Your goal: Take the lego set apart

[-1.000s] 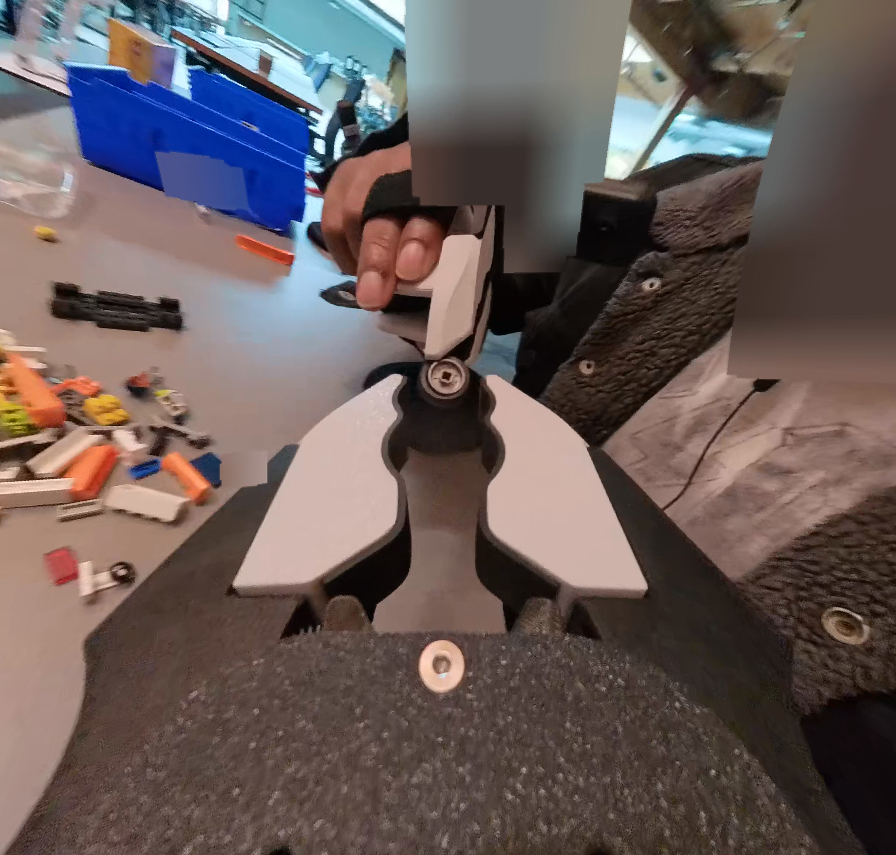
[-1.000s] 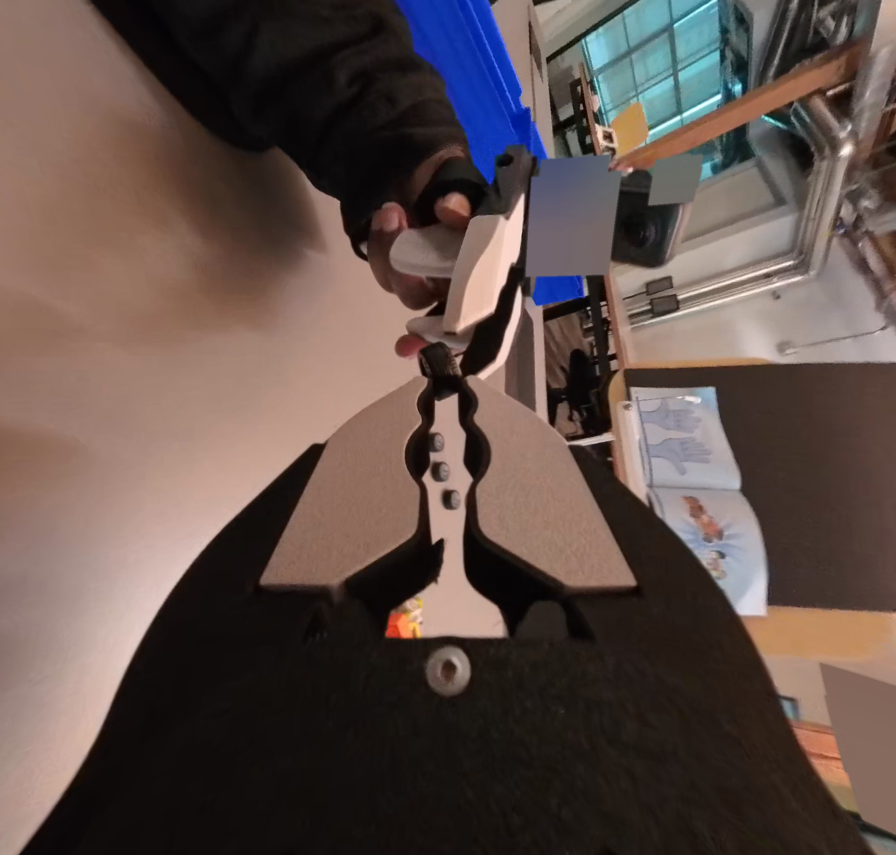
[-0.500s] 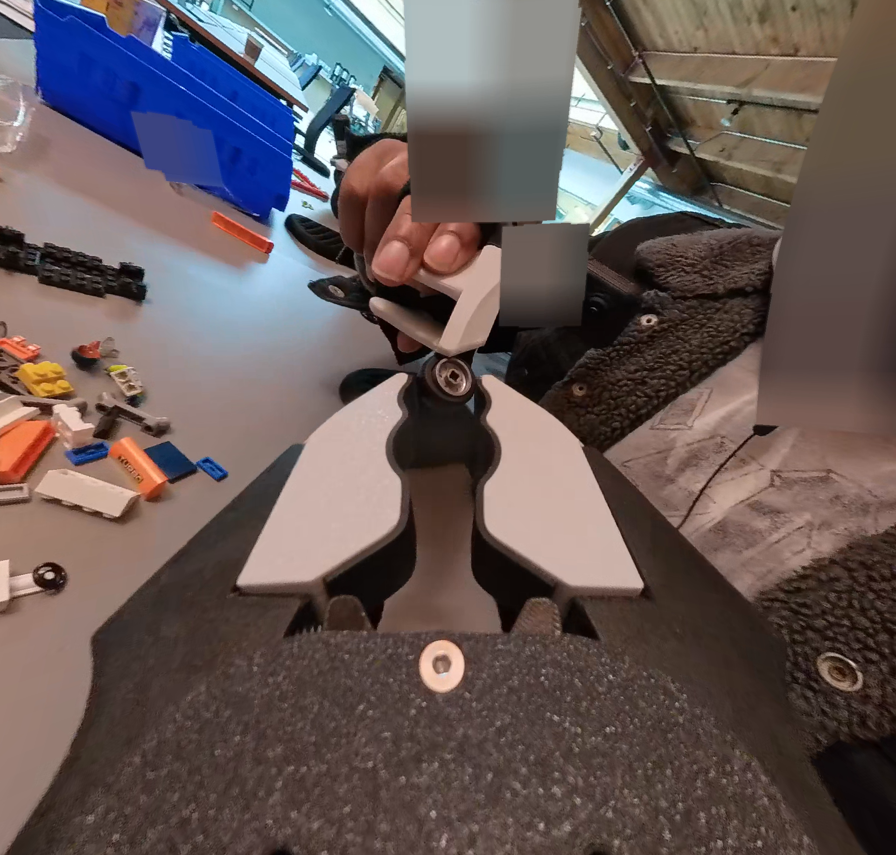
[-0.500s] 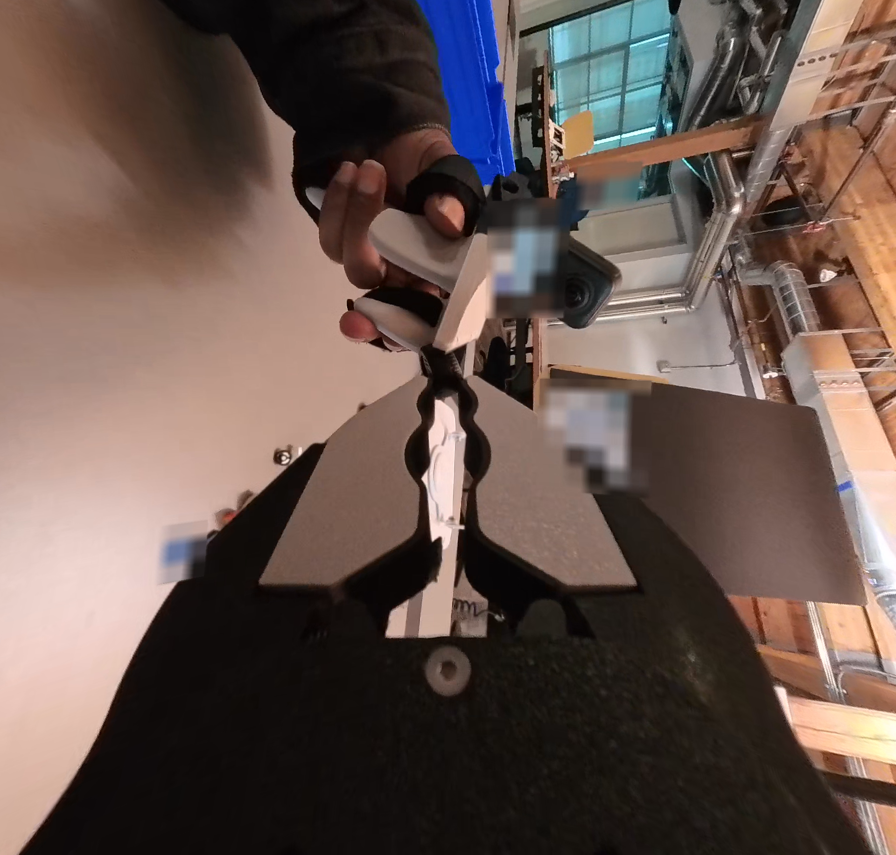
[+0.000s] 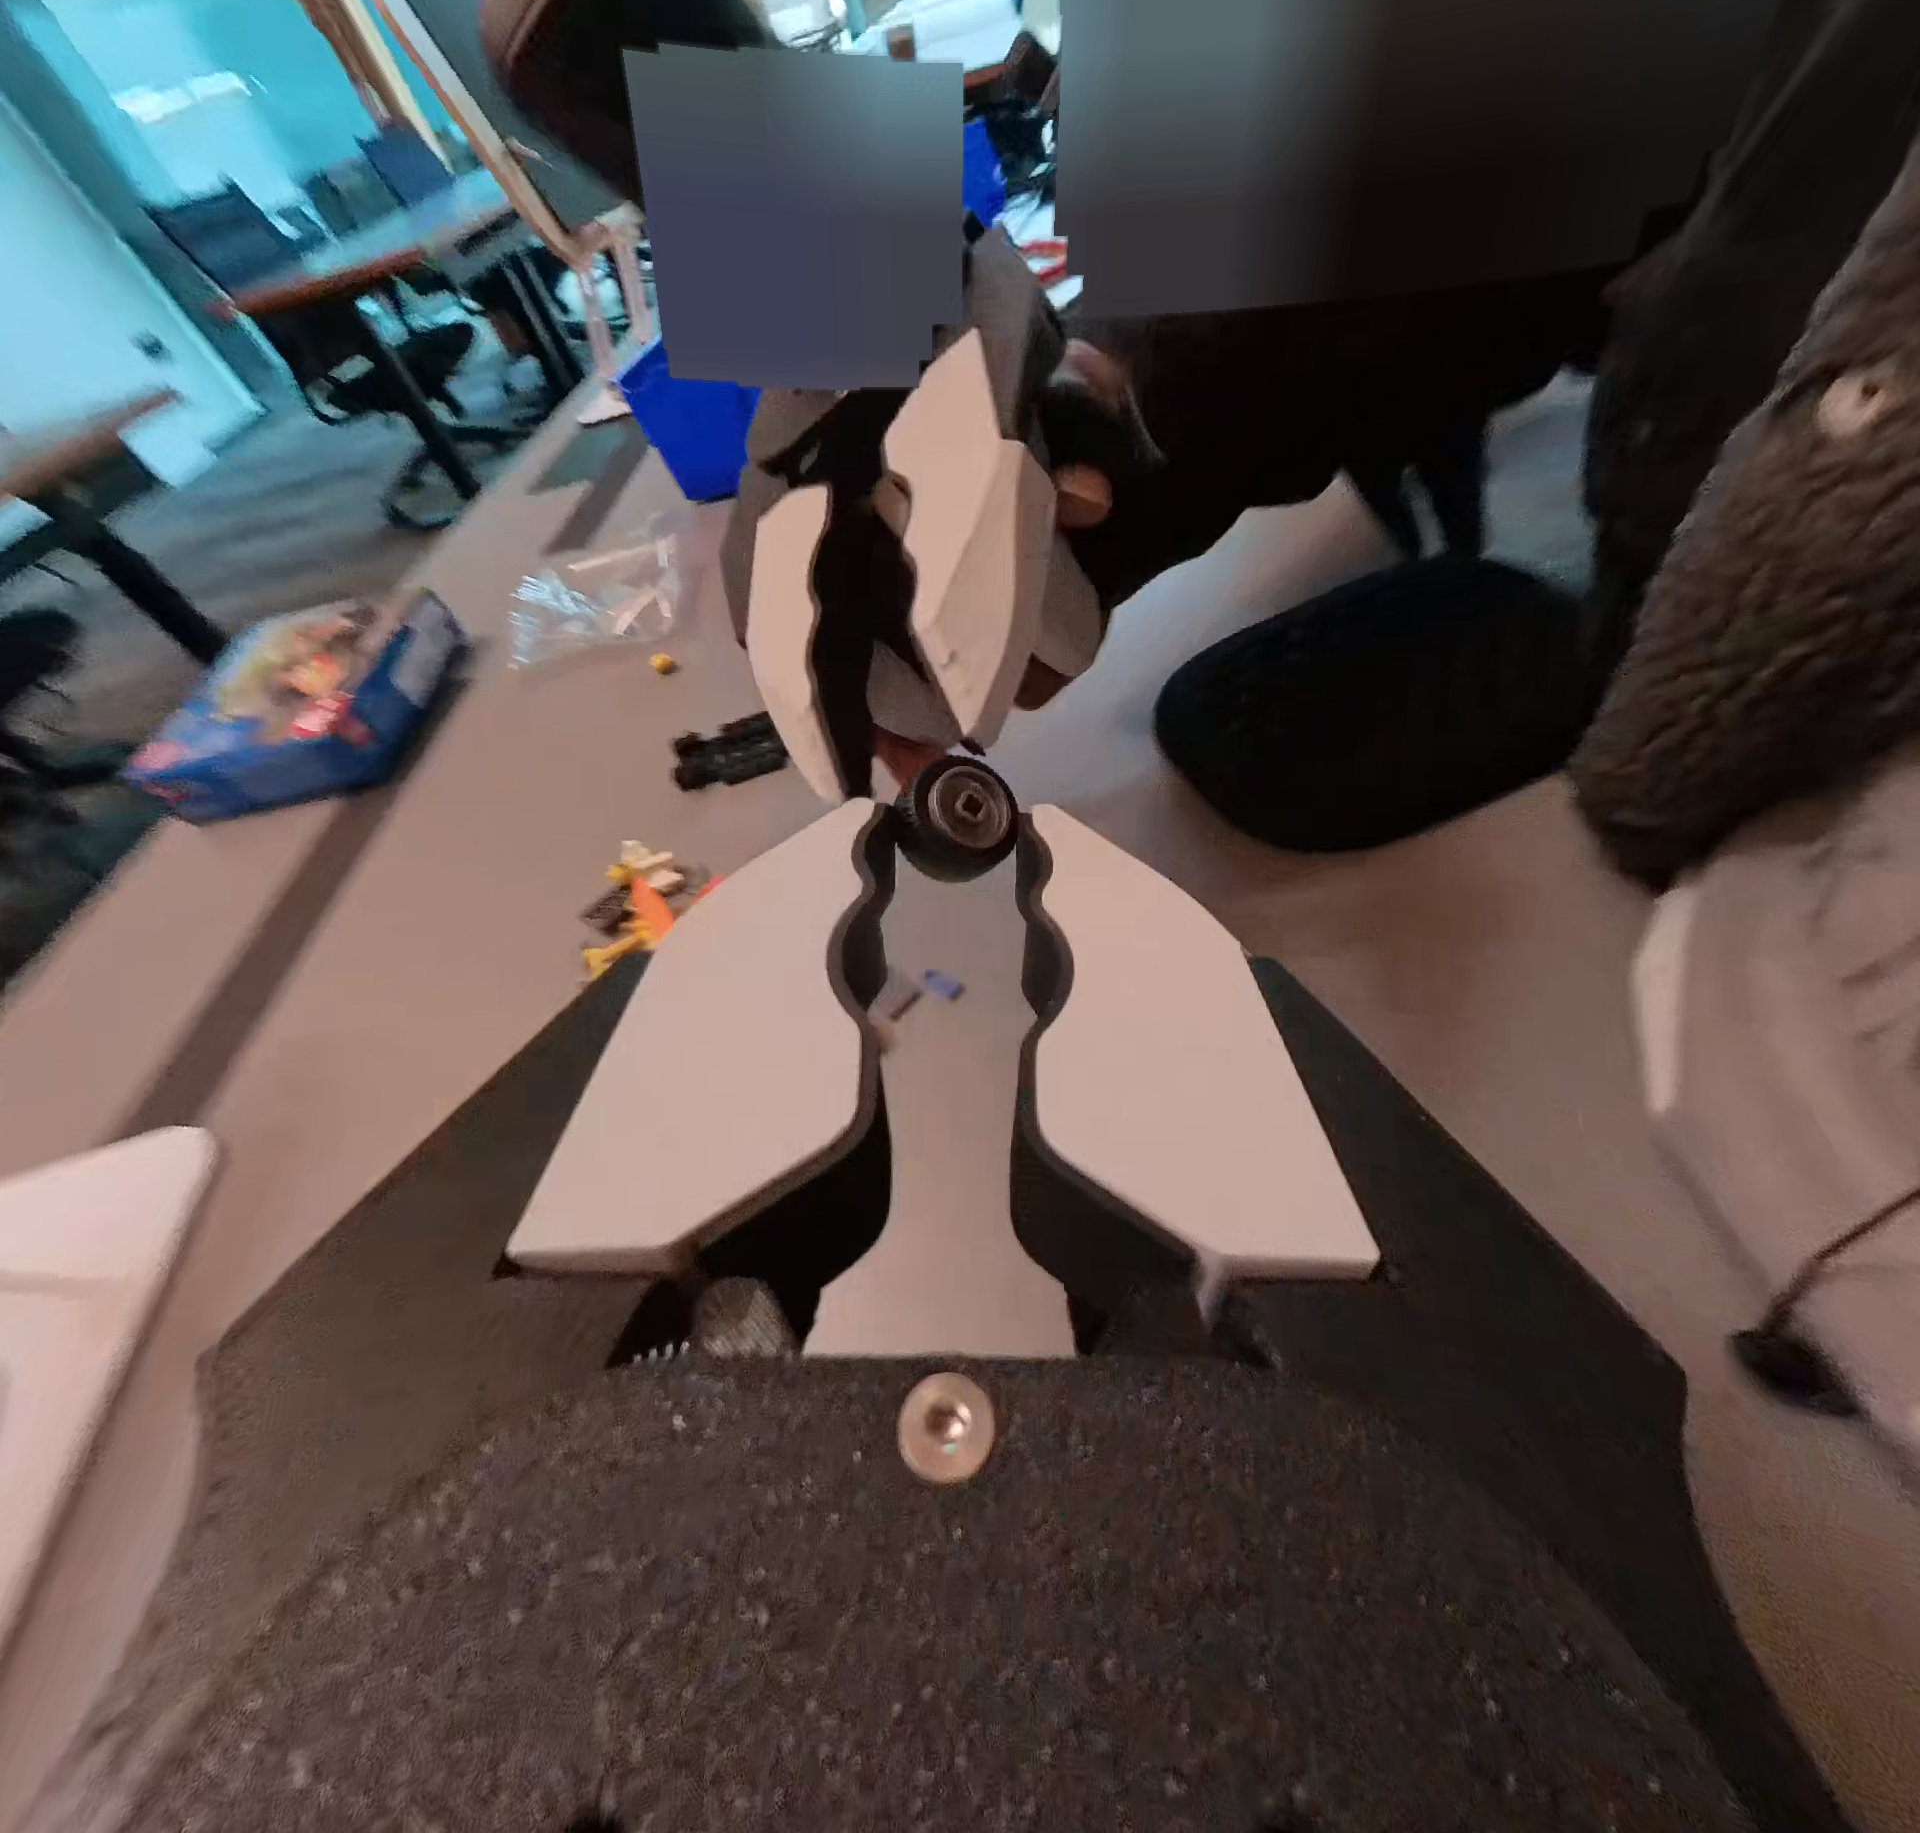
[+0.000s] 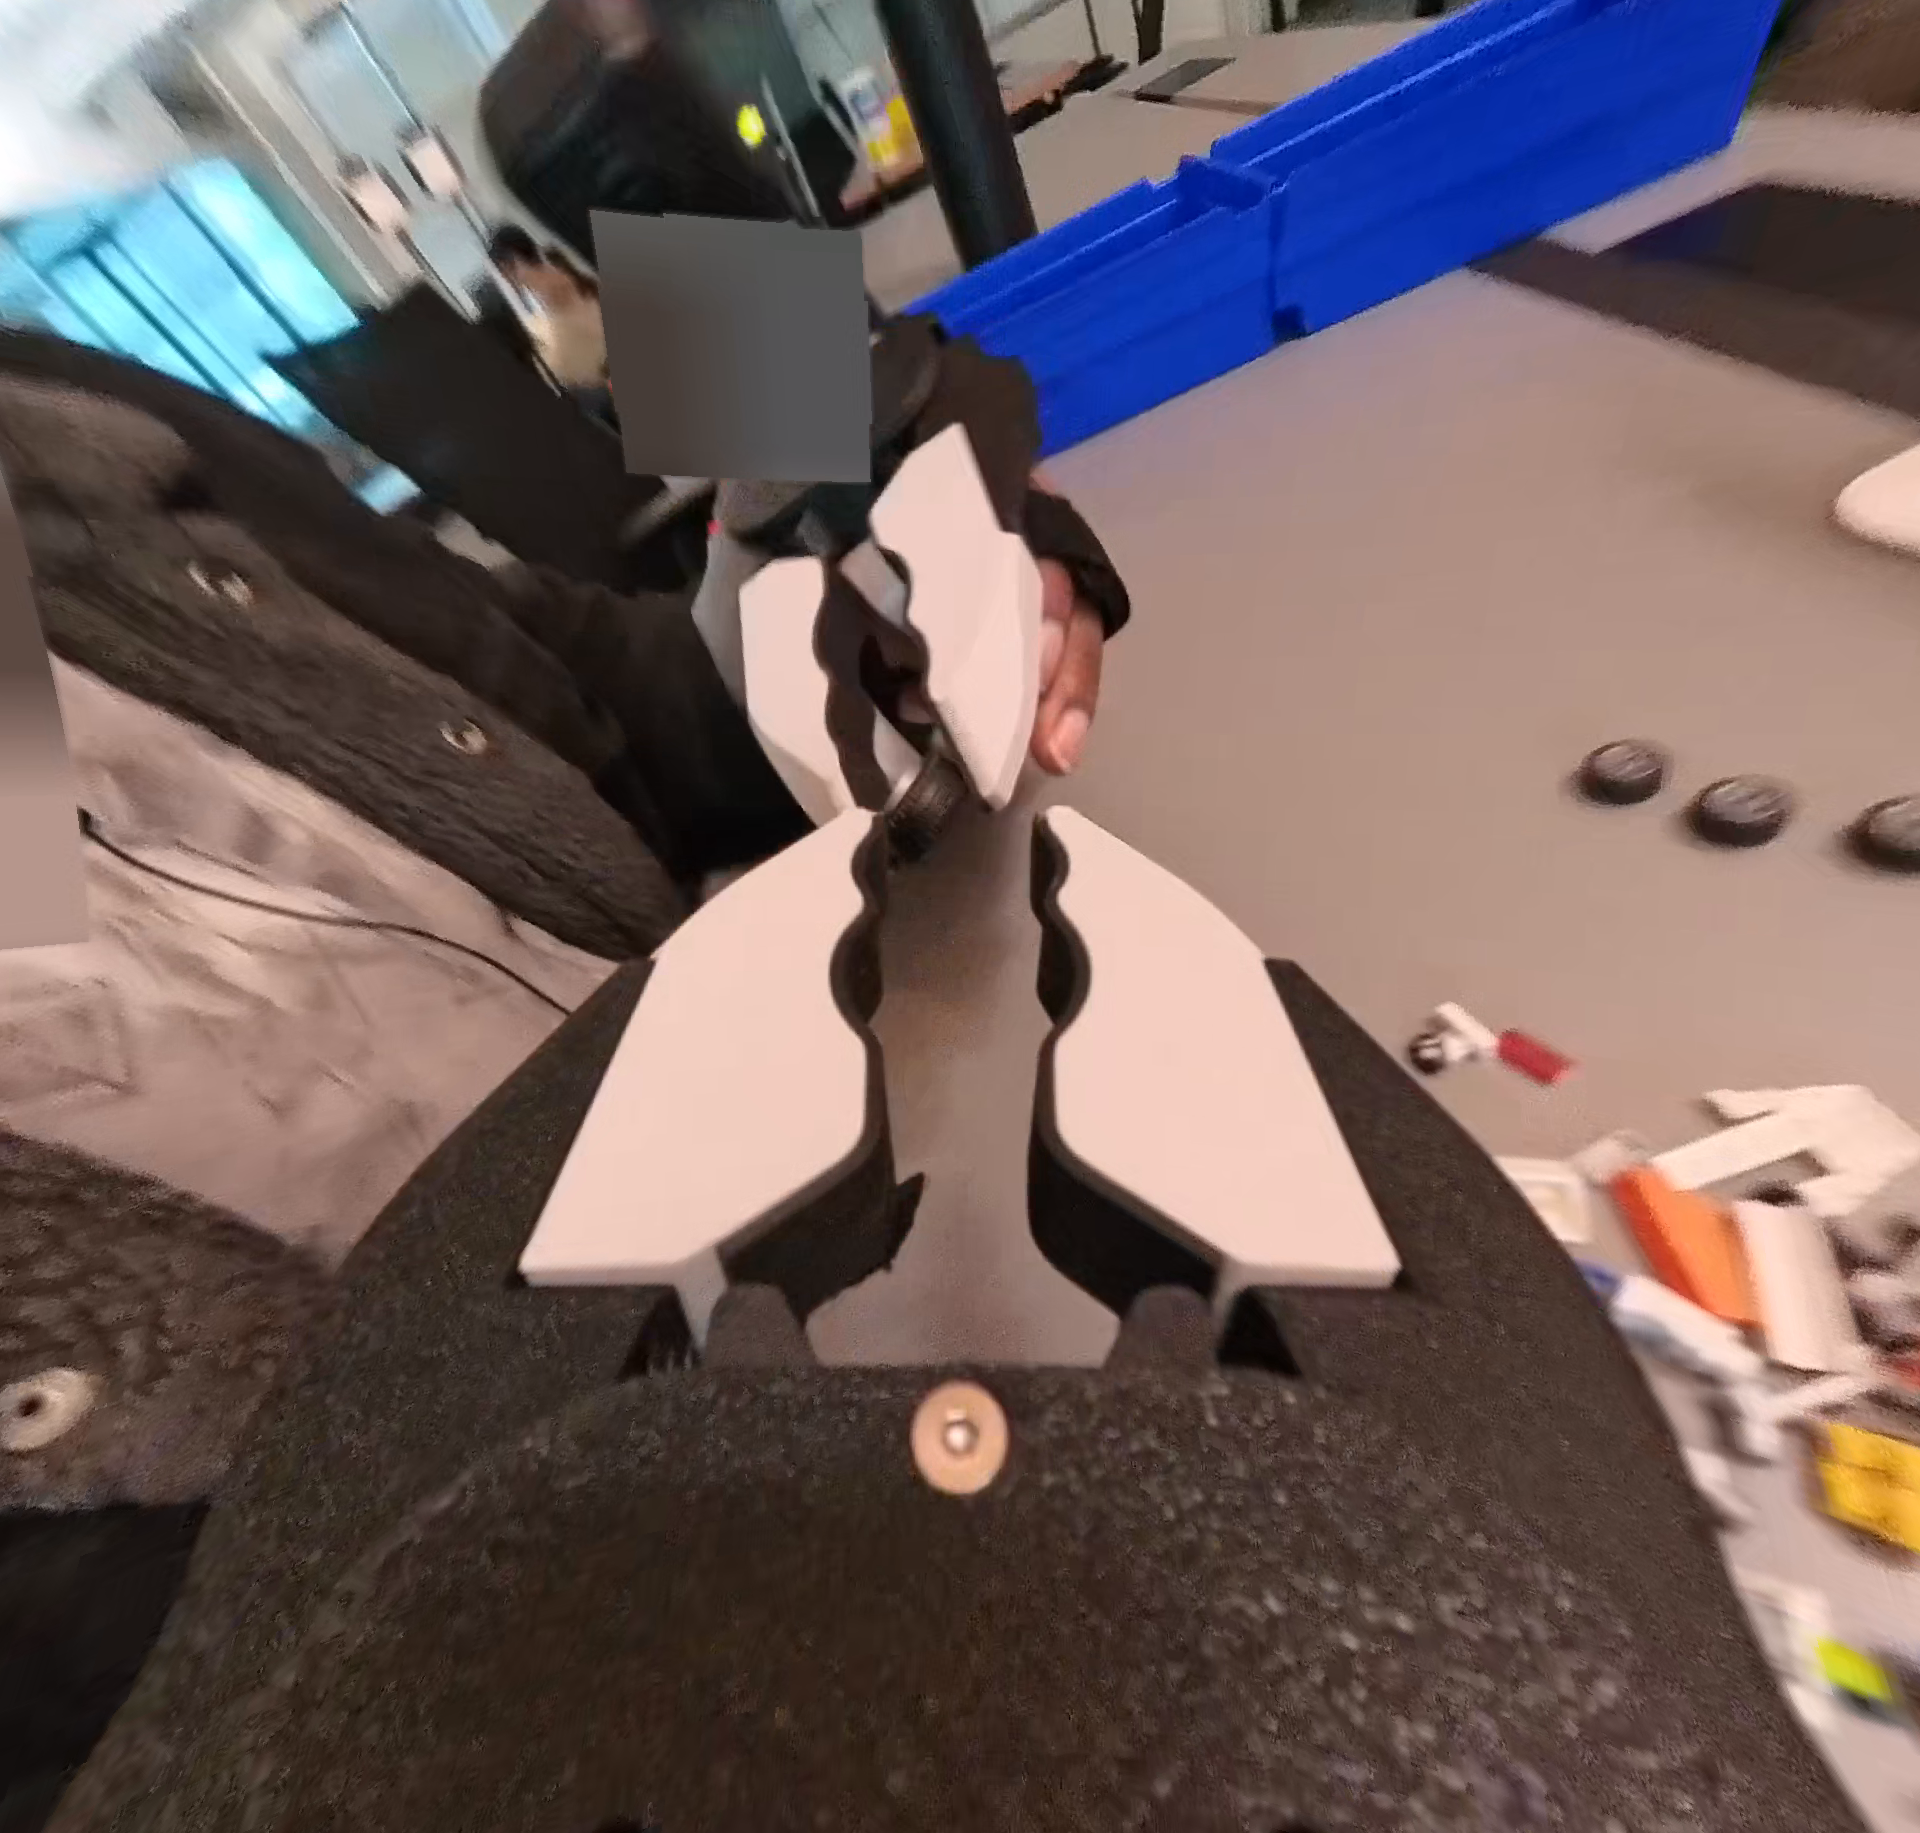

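Left wrist view shows the left gripper [image 5: 954,825] low in the centre of the frame, its two white fingers closed on a small black wheel [image 5: 956,813] with a silver hub. The wheel sits right between the fingertips and is lifted above the grey table [image 5: 416,962].

The right gripper [image 6: 958,827] comes down from the upper centre of that view, tip to tip with the left one. In the right wrist view its jaws stand apart: the wheel is near its left fingertip, and the gap to the other finger is free. The right gripper is therefore open and clamps nothing.

Loose lego pieces [image 5: 644,900] lie on the table at the left of centre of the left wrist view, with a black track piece [image 5: 727,744] further up. A blue lego box [image 5: 291,713] is at the left edge and a clear plastic bag [image 5: 592,588] is beside it.

In the right wrist view, more white, orange and yellow pieces [image 6: 1714,1253] are spread at the lower right. Three round black parts [image 6: 1735,807] lie in a row at the right edge. Blue bins [image 6: 1351,256] stand at the upper right.
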`<state>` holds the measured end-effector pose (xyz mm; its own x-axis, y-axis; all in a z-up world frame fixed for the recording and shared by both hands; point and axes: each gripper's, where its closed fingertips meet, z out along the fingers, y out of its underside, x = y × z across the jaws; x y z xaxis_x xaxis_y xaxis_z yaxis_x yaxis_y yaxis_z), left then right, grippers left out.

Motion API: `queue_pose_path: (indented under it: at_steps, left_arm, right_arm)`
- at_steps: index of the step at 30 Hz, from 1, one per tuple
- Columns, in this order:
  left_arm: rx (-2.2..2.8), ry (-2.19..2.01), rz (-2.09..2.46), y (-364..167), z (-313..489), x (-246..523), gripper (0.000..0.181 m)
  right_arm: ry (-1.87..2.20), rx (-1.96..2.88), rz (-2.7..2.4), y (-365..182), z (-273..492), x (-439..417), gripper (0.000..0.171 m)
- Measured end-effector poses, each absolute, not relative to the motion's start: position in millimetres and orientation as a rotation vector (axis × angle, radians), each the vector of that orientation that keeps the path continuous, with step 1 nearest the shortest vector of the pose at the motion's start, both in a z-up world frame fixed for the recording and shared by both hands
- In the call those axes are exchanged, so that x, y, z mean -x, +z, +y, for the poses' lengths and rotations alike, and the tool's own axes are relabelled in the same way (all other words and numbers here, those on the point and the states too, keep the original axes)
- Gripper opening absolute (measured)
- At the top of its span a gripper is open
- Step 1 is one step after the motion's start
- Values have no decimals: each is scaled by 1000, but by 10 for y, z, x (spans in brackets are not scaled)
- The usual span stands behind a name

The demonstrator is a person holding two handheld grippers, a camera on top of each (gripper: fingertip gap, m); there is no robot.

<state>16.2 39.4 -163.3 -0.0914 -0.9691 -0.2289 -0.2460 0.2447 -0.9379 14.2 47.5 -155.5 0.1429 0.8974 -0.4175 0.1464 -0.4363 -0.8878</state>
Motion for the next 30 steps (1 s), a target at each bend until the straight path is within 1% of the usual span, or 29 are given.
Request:
queue_pose_path:
  at_steps: [3, 7, 14, 16, 19, 22, 26, 30]
  left_arm:
    - [1099, -771, 1574, -1639, 397, -179, 22]
    - [1055, -688, 1575, -1629, 418, -176, 22]
    - [986, -548, 1590, -1632, 428, -190, 21]
    - [986, -543, 1591, -1640, 430, -195, 22]
    - [1053, -685, 1590, -1672, 410, -185, 20]
    - [1097, -921, 1562, -1613, 341, -137, 18]
    - [1078, -1178, 1500, -1455, 248, -66, 12]
    - [1077, -1301, 1533, -1436, 123, -48, 10]
  right_arm:
    - [1491, 1741, -938, -1552, 434, -105, 20]
    - [1528, 1724, -925, -1514, 416, -93, 11]
    - [1563, 1742, -907, -1512, 396, -77, 9]
    - [1495, 1720, -933, -1514, 398, -74, 8]
    - [1344, 1668, -1019, -1514, 375, -50, 8]
    - [1215, 1602, -1115, -1485, 332, -26, 8]
    - [1178, 1527, -1200, -1450, 252, -36, 7]
    - [1150, 1423, -1294, -1427, 128, -29, 7]
